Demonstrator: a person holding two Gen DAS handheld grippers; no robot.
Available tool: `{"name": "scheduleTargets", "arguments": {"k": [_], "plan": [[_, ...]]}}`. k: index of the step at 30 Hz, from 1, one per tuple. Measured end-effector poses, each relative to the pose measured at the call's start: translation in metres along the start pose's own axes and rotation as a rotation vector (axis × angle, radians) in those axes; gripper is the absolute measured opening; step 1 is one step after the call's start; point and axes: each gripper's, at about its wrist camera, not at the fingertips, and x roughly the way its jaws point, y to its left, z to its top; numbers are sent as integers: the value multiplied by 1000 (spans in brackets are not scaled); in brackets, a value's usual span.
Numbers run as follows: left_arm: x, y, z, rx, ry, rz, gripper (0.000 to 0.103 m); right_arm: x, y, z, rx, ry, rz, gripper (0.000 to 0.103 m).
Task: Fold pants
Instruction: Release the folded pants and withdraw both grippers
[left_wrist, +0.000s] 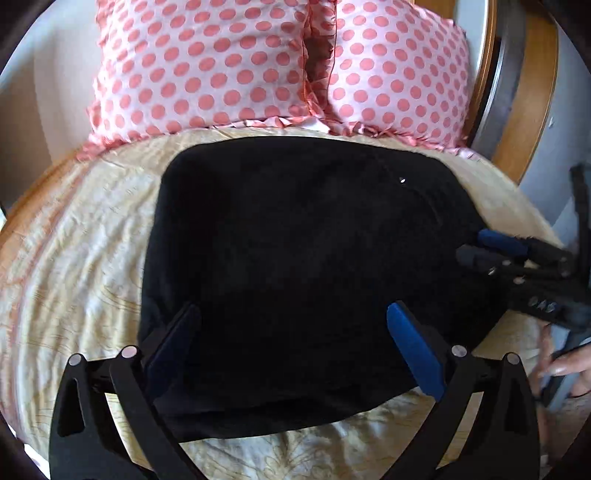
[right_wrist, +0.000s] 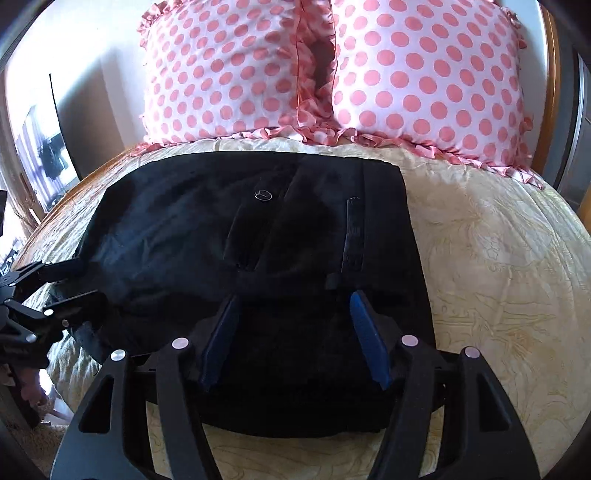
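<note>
Both the left gripper (left_wrist: 293, 314) and right gripper (right_wrist: 291, 301) hover over the folded pants (right_wrist: 240, 251), jaws spread wide, empty.

Two polka-dot pillows (right_wrist: 332, 74) side by side at bed head, resting on cream bedspread (right_wrist: 498, 277); wooden headboard (left_wrist: 532, 92) behind.

Black pants (right_wrist: 192, 236); cream bedspread (right_wrist: 498, 277), faint, possibly floral print; white pillows (right_wrist: 424, 74), pink dots and frills; blue pads (right_wrist: 369, 332).
</note>
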Motion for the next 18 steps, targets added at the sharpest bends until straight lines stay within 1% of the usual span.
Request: {"name": "scheduleTargets", "arguments": {"k": [1,2,3,4,5,7,9,12,18], "plan": [[-2,-2,-1,9,1,16,101,-7,1,-1,20,-26,-1,67],[-8,-2,-2,4,-19,17,101,-19,4,-3,37,-71,5,78],[-16,0,-5,-6,-51,23,101,-33,9,-8,44,-125,-9,84],[-23,0,-9,-15,-82,43,101,-43,14,-13,45,-165,-23,93],[-31,1,-14,-23,-110,71,101,-52,20,-19,42,-209,-34,98],[-42,3,-22,-45,-139,120,101,-69,34,-35,44,-281,-68,102],[-51,6,-34,-84,-149,136,101,-78,45,-47,53,-316,-89,102],[-60,7,-49,-118,-145,147,101,-88,58,-66,72,-324,-112,102],[-79,6,-71,-80,-147,190,101,-100,69,-91,64,-309,-215,102]]}}
